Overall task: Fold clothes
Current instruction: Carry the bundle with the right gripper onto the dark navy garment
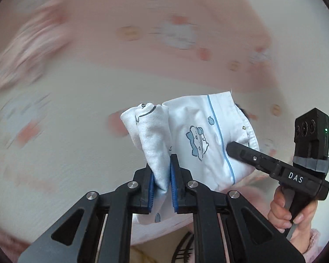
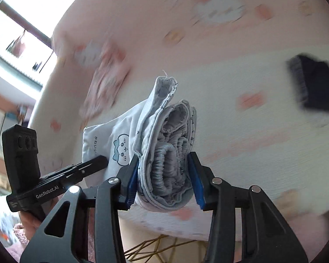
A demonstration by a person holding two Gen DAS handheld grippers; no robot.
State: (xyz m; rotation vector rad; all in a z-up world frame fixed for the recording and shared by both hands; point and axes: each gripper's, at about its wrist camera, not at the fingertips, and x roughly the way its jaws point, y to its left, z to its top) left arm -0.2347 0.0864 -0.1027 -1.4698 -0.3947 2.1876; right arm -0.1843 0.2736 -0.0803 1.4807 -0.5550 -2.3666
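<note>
A white garment (image 1: pixel 199 138) with blue cartoon prints and blue piping hangs in the air between both grippers. My left gripper (image 1: pixel 162 164) is shut on a bunched edge of it. My right gripper (image 2: pixel 164 160) is shut on its gathered elastic waistband (image 2: pixel 171 164), several folded layers thick. The right gripper also shows in the left wrist view (image 1: pixel 234 149), pressed into the cloth. The left gripper shows in the right wrist view (image 2: pixel 98 161) against the printed cloth (image 2: pixel 120 146). The background is motion-blurred in both views.
Below lies a pink and cream sheet (image 1: pixel 76 100) with pink patches and cartoon prints. A dark garment (image 2: pixel 315 87) lies on it at the right. A crumpled pink cloth (image 2: pixel 105 81) lies farther back. A bright window (image 2: pixel 28 22) is at the upper left.
</note>
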